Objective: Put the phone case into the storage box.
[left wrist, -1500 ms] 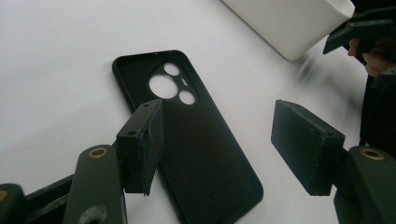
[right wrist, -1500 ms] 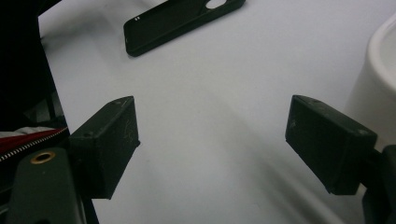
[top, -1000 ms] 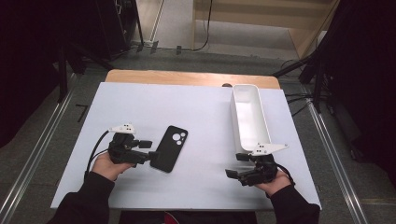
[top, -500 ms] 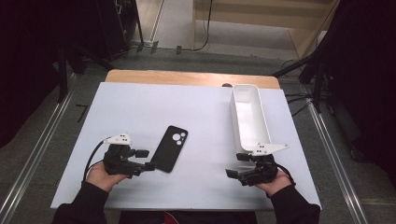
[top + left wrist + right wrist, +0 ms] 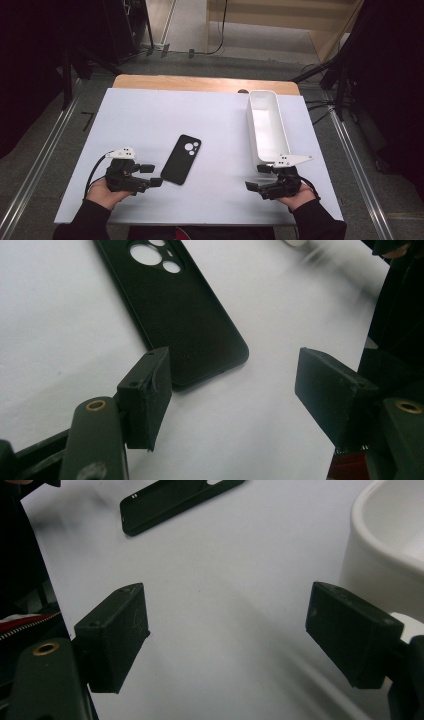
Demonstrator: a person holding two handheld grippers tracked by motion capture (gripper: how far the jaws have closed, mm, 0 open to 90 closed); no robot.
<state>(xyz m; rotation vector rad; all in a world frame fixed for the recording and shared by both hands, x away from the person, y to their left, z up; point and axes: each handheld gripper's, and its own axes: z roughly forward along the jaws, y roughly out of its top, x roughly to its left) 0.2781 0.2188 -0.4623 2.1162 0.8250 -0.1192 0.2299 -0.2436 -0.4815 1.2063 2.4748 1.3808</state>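
Left gripper (image 5: 156,175): jaws apart, nothing held, beside the case (image 5: 182,159) at frame centre. Right gripper (image 5: 259,177): released, lower right below the bin (image 5: 252,125). I judge nothing grasped yet; the pick remains.

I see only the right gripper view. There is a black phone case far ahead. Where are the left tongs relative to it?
Observer: In the high view, the left tongs sit at the near end of the phone case, open.
Operator: Do they grip it?
Observer: No. In the left gripper view one pad stands by the corner and the other stands apart from it.
Operator: Is the white bin holding anything?
Observer: The white bin looks empty from above.
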